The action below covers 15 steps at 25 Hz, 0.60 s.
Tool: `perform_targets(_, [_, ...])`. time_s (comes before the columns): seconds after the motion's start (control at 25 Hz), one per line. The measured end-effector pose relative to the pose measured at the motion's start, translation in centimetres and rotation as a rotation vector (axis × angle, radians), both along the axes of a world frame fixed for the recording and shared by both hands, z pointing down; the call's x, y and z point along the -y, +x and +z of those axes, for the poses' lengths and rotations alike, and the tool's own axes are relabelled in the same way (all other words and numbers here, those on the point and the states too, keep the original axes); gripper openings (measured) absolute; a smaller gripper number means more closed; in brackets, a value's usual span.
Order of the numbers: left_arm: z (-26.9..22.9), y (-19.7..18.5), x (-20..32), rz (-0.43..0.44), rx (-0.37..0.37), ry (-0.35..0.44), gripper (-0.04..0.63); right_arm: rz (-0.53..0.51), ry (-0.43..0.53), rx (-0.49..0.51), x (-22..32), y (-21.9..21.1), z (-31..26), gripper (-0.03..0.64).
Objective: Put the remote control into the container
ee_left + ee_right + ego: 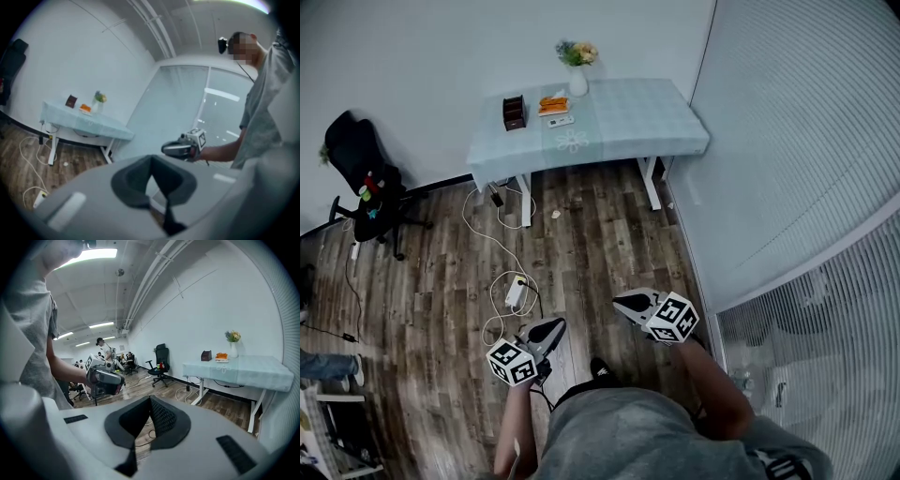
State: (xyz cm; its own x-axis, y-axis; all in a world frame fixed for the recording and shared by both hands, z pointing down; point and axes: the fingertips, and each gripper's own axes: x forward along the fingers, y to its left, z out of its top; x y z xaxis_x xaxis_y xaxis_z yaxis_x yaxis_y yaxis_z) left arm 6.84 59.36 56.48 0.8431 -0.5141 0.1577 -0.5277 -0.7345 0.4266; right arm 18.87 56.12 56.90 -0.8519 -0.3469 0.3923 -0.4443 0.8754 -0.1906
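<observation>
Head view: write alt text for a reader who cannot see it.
A person on a wood floor holds the left gripper and right gripper, both shut and empty, well short of a table by the wall. On it sit a dark container, a remote control beside it, and a vase of flowers; an office chair stands at left.

Smooth matt grey plastic on left gripper [555, 326] and right gripper [623, 303] shells, dark waffle-textured pads [161, 417] inside the right one's jaws, dull grainy wood-plank floor [581, 244] ahead of both claws, pale smooth tablecloth [628, 117] farther ahead, ribbed frosted glass wall [797, 141] off the right claw's side
</observation>
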Motion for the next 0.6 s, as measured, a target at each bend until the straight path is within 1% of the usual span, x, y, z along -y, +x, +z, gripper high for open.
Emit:
perform_targets(0.16, [-0.5,-0.6,2.2,-0.015,-0.013,0.01,-0.001,-0.012,-0.007,-0.009,2.1,-0.4,0.1,0.017])
perform_targets(0.32, [-1.2,-1.0,3.8,-0.018,-0.01,0.022,0.0,-0.016,-0.006,-0.012,3.8,-0.8,-0.1,0.017])
perform_targets(0.48, [-1.3,-1.2,4.1,-0.014,-0.006,0.025,0.0,-0.023,-0.003,-0.007,4.6,-1.3,-0.2,0.017])
perform_targets(0.6, [-1.3,-2.0,4.4,-0.034,-0.003,0.031,0.0,-0.029,-0.005,-0.008,5.0,-1.7,0.1,0.017])
